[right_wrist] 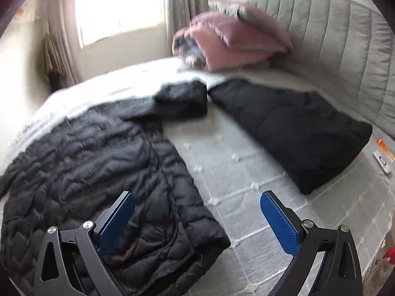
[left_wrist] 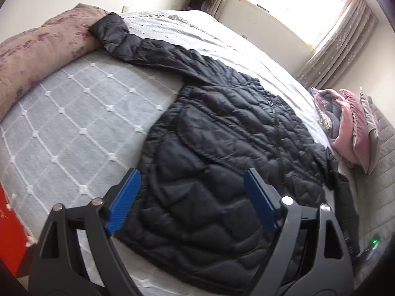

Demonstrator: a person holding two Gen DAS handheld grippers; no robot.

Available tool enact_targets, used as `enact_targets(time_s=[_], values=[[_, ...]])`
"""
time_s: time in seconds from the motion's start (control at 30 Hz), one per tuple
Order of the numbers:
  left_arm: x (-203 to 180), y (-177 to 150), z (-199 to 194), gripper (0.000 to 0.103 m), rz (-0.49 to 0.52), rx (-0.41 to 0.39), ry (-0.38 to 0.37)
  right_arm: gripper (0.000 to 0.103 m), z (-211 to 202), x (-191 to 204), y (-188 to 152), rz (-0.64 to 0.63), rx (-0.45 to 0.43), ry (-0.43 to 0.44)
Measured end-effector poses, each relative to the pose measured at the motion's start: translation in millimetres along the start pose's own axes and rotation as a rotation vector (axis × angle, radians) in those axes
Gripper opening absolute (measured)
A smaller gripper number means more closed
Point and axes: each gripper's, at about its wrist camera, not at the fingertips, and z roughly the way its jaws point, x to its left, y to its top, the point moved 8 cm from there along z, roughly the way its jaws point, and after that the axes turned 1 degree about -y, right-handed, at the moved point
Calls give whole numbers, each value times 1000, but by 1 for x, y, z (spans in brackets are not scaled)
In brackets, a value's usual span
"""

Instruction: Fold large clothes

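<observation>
A black quilted puffer jacket (left_wrist: 222, 135) lies spread flat on the grey bed cover (left_wrist: 74, 113). One sleeve (left_wrist: 118, 34) reaches out to a patterned bolster. My left gripper (left_wrist: 192, 180) hangs above the jacket's hem, jaws wide, nothing between the blue pads (left_wrist: 123, 202). In the right wrist view the jacket (right_wrist: 98, 160) fills the left side, its other sleeve (right_wrist: 182, 98) lying toward the pillows. My right gripper (right_wrist: 197, 202) hovers over the jacket's lower corner and the bed cover (right_wrist: 246, 185), open and empty, blue pads (right_wrist: 279, 224) apart.
A black folded garment (right_wrist: 296, 130) lies on the bed by the grey padded headboard (right_wrist: 333, 37). Pink pillows (right_wrist: 234, 39) are stacked at the head end. A beige and purple bolster (left_wrist: 42, 56) lies along one side. Behind the bed are a bright window (right_wrist: 118, 7) and curtains.
</observation>
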Motion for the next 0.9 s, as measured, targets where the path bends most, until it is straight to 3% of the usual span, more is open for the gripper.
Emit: enact_targets(time_s=[0.1,0.2,0.27,0.37,0.4,0.47,0.53,0.8,0.9], values=[[-29,10,11,86,14,25,2,102,4,-5,9,31,-24,-17],[-68,13,33,87,74,91,-81,102,6,-1,22,-17,-50,-34],[-84,10,53,87,120,109,-99,102,15,2,24,-55,-30,-46],[-85,-6,91,87,196,87,-37,102,37,6,22,-86,45,-53],[-82,-13,105,87,230,113,-7,102,42,7,26,-105,54,-55],[-78,-23,121,87,270,168,3,102,49,8,39,-146,35,-81],[-73,-25,123,87,271,169,-3,102,57,14,60,-183,-1,-86],[-71,-23,136,87,241,180,-3,101,169,77,147,-454,27,-259],[-73,-20,142,87,248,182,3,101,212,95,171,-500,33,-318]])
